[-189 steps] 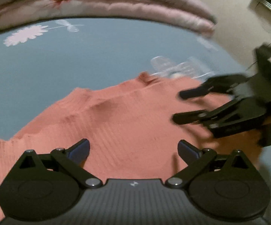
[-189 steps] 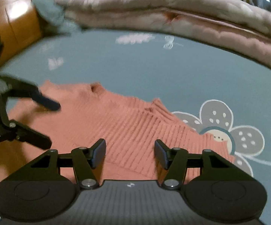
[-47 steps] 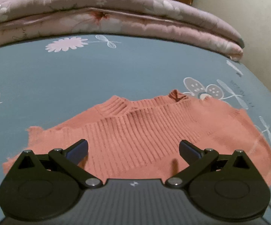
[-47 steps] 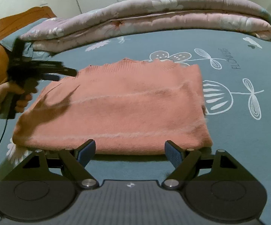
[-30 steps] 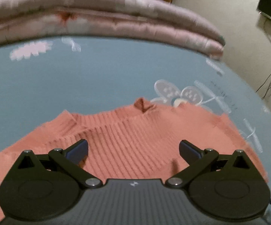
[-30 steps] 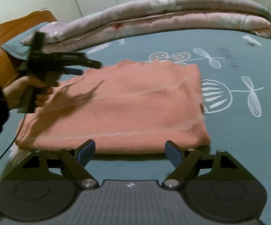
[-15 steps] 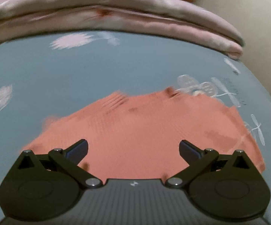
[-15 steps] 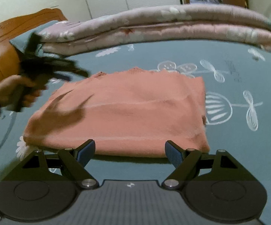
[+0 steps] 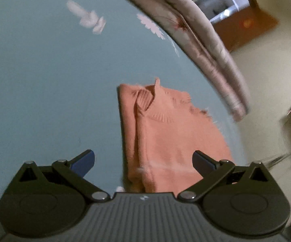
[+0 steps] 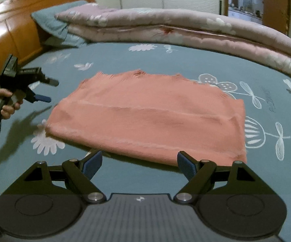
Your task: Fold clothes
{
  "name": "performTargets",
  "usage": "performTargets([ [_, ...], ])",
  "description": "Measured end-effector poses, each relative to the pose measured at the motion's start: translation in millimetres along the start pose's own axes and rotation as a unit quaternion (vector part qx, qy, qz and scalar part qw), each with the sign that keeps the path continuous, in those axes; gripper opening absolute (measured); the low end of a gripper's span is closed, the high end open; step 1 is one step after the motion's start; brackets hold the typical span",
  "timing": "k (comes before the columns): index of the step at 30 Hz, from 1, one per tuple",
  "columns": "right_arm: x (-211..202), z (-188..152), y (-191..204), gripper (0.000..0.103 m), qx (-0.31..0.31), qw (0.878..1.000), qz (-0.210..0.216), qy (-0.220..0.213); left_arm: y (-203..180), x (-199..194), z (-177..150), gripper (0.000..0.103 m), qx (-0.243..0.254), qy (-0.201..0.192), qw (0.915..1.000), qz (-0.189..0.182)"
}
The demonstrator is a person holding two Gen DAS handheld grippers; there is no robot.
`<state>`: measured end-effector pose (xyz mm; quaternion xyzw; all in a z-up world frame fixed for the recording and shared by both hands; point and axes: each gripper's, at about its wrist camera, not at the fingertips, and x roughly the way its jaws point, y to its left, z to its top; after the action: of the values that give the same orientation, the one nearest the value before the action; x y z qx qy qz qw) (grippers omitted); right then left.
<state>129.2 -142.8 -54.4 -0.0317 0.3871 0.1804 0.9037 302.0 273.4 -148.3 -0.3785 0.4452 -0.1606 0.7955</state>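
Right claw (image 10: 139, 162) before folded sweater (image 10: 151, 113)

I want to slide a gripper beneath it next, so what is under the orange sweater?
The orange sweater lies flat on the blue flowered bedsheet. Printed flowers run under its right and left edges. The sweater itself hides anything else beneath it.

The sweater (image 10: 151, 117) lies flat at the bed's (image 10: 165, 58) middle; the quilt (image 10: 185, 28) lies behind at twelve o'clock, the left gripper (image 10: 46, 89) at nine o'clock.
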Motion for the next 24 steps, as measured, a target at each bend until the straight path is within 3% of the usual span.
performTargets([
  [3,3,7,7,0.085,-0.009,1.000,-0.004,0.004,12,6,2,0.102,-0.019,-0.007,0.9996,-0.020],
  [6,6,13,10,0.085,-0.010,1.000,-0.003,0.010,2,14,-1,0.102,0.031,-0.002,0.9995,0.005],
  [8,8,16,11,0.085,-0.009,1.000,-0.009,0.013,-6,18,-2,0.102,0.053,0.007,0.9985,0.001],
  [11,10,17,16,0.085,-0.012,1.000,-0.007,0.017,-10,22,-2,0.102,0.051,0.016,0.9978,-0.038],
  [15,13,15,24,0.085,-0.024,0.999,-0.003,0.027,-5,32,2,0.102,0.034,0.028,0.9981,-0.043],
  [19,12,16,27,0.085,-0.033,0.999,-0.003,0.028,4,40,10,0.102,0.002,0.035,0.9959,-0.084],
  [24,19,17,24,0.085,-0.024,0.999,-0.008,0.037,-4,58,17,0.102,0.025,0.057,0.9933,-0.098],
])
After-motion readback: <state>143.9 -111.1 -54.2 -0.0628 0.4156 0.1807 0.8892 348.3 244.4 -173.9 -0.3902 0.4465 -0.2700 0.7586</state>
